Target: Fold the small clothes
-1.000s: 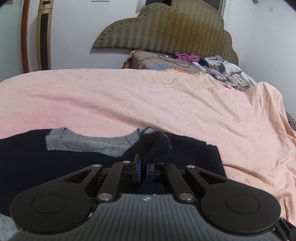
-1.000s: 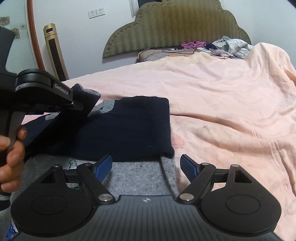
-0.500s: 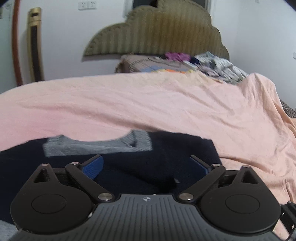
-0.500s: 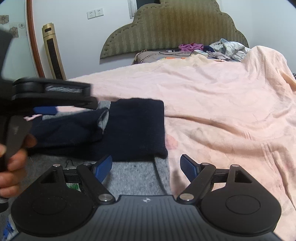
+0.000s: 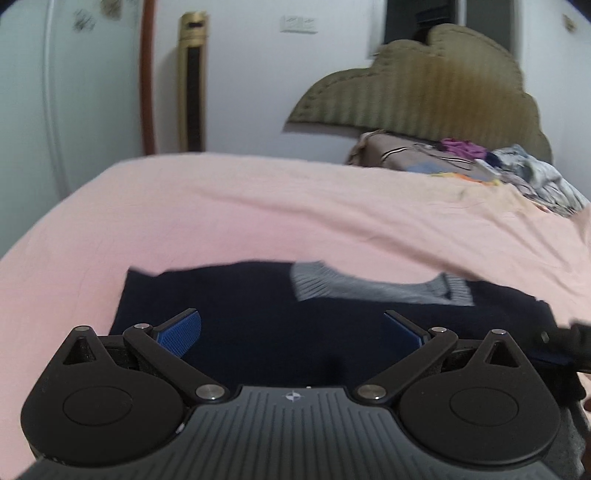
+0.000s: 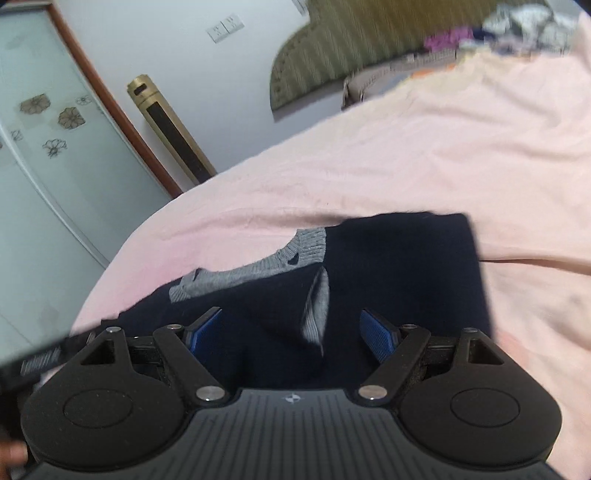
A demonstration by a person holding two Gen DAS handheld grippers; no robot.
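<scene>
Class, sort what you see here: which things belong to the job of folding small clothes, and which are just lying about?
Belongs to the job:
navy sweater with grey collar
left gripper, open
right gripper, open
pink bedsheet, the work surface

Just lying about:
clothes heap by the headboard
pillow
gold tower

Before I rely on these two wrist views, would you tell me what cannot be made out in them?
- Sweater, near hem: both views, hidden behind each gripper's body.
- Clothes pile by the headboard: too small in the left view, smeared by motion blur in the right; single items unreadable.
- Left gripper in the right view: blurred and cut by the frame edge.
- Wall sockets: too small for detail.
</scene>
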